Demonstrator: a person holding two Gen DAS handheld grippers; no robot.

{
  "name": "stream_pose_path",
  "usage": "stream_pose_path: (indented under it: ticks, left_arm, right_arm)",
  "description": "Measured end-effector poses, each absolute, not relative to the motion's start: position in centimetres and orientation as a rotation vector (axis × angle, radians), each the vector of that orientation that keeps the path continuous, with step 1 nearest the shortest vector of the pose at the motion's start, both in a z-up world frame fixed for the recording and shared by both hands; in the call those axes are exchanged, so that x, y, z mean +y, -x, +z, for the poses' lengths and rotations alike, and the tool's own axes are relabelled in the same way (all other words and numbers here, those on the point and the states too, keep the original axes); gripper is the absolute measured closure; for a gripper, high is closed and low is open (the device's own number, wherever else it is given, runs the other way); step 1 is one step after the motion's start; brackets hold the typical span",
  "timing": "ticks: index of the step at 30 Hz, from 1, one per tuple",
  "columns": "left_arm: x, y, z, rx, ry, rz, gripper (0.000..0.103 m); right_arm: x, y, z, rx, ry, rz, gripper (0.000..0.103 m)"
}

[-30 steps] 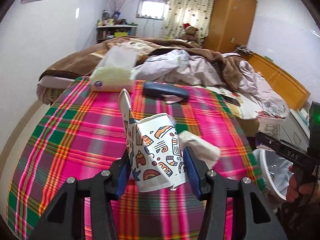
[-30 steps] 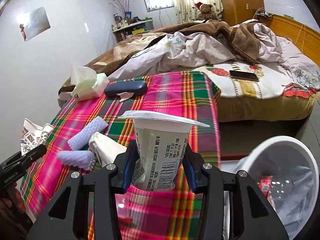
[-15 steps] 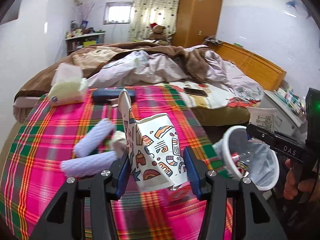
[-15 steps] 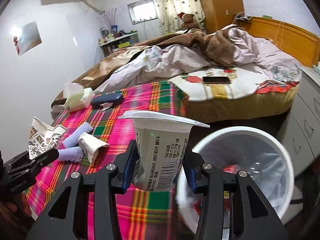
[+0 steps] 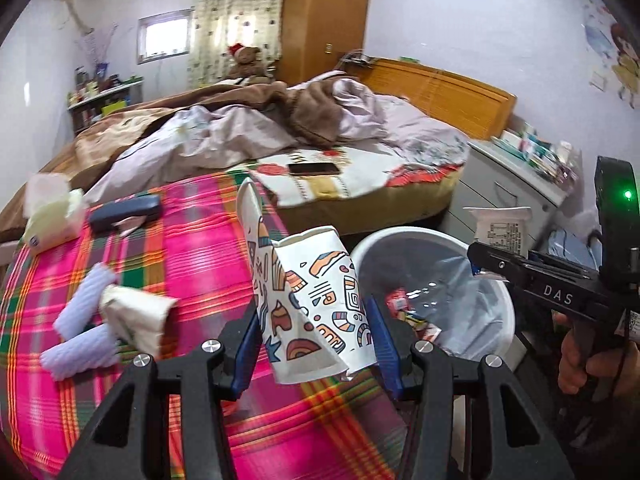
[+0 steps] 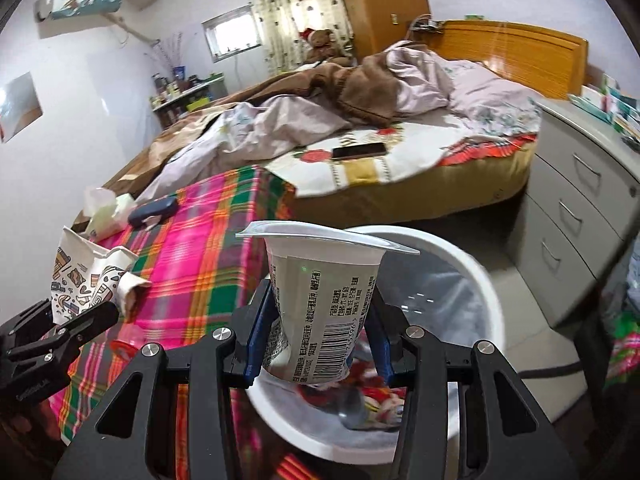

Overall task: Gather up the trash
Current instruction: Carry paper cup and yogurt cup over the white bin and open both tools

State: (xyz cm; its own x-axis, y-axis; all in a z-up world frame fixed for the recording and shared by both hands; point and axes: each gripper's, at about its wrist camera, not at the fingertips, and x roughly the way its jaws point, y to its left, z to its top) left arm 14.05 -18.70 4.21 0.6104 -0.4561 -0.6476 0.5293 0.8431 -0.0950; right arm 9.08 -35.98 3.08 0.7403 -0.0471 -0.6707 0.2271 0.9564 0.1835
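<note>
My left gripper (image 5: pixel 316 344) is shut on a crushed patterned paper cup (image 5: pixel 316 304), held above the right edge of the plaid table (image 5: pixel 192 252), beside the white trash bin (image 5: pixel 496 300). My right gripper (image 6: pixel 322 340) is shut on a white plastic yogurt cup (image 6: pixel 320 296), held upright over the near rim of the bin (image 6: pixel 472 280), which is lined with a clear bag and holds some wrappers. The yogurt cup also shows in the left wrist view (image 5: pixel 502 228). A crumpled paper scrap (image 5: pixel 136 316) lies on the table.
Two lilac foam rolls (image 5: pixel 82 332), a dark blue case (image 5: pixel 126 208) and a tissue pack (image 5: pixel 52 212) lie on the table. A bed (image 6: pixel 380 152) with a phone (image 6: pixel 358 151) stands behind. A grey drawer unit (image 6: pixel 576 200) stands right of the bin.
Both grippers have swung right from above the table toward the bin, each keeping its cup. The yogurt cup now hangs over the bin's rim; the paper cup is next to it.
</note>
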Motion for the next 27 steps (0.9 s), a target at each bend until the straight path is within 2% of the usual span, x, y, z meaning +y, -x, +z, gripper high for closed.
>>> stream_pose_path:
  ticks: [19,21,22,23,25,27]
  left_arm:
    - [-27.9,-13.0,0.9,0.817,-0.183,-0.730,0.049]
    - [-28.3,-13.2,0.7,0.830,-0.184,-0.724,0.046]
    - [-28.3,-13.3,0.6,0.835,-0.182,-0.723,0.041]
    - [-28.3,-13.3,0.5,0.836,-0.181,-0.723,0.036]
    - [-28.2,-13.2,0.5,0.830,-0.181,-0.720,0.034]
    - [-27.9,-13.3,0.5,0.835,-0.169,-0.714,0.034]
  right_arm:
    - [-41.1,-8.4,-1.2,0.891,-0.270,-0.262,0.057]
    - [-41.2,-8.4,-1.5,0.904,-0.271,-0.247,0.057]
    - [-41.2,-8.4,-1.6,0.909,-0.267,-0.252,0.057]
    - [-41.2,-8.4,-1.8,0.914,-0.262,-0.261,0.057]
    - [-41.3,-8.3,-1.9,0.916,-0.265,-0.267,0.044]
    - [-41.4,-8.1,-1.9,0.910,-0.276,-0.266,0.042]
